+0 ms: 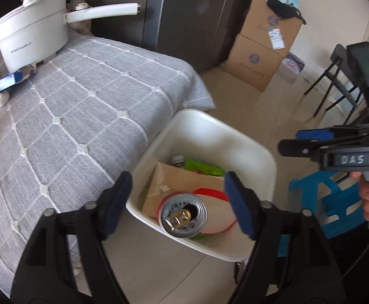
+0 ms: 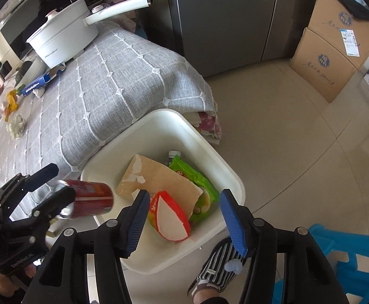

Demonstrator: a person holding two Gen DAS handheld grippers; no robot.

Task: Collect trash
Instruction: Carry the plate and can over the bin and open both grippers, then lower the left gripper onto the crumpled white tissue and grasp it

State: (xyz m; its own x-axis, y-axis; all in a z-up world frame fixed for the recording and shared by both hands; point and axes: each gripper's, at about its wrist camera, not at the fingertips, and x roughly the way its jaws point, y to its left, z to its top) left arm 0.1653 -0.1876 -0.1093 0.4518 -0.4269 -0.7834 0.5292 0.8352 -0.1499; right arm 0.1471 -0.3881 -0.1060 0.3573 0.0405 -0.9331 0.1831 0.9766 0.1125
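The left hand-held gripper (image 1: 176, 202) stands over the near edge of the white bin (image 1: 258, 149), its jaws wide. The red can (image 1: 183, 215) sits between the blue pads without visible contact on either side in the left wrist view; this placement suggests a release into the bin rather than a grip. The right hand-held gripper (image 2: 183, 215) is also open, at a middling width, with nothing between its pads. It points down at the bin contents, directly above a red-and-white wrapper (image 2: 170, 217).

The bin stands on the floor against the corner of the surface (image 1: 77, 106), close enough that items can be carried straight off the edge and dropped. It already holds a piece of cardboard (image 2: 159, 177), a green packet (image 2: 192, 174) and a bottle cap end.

The left wrist view shows the can top-on, its opened tab end facing the camera. The right wrist view shows the same can from the side, lying tilted across the left jaws above the bin rim. Only the right wrist view shows further clutter at the far end of the surface, which I judge still to be collected.
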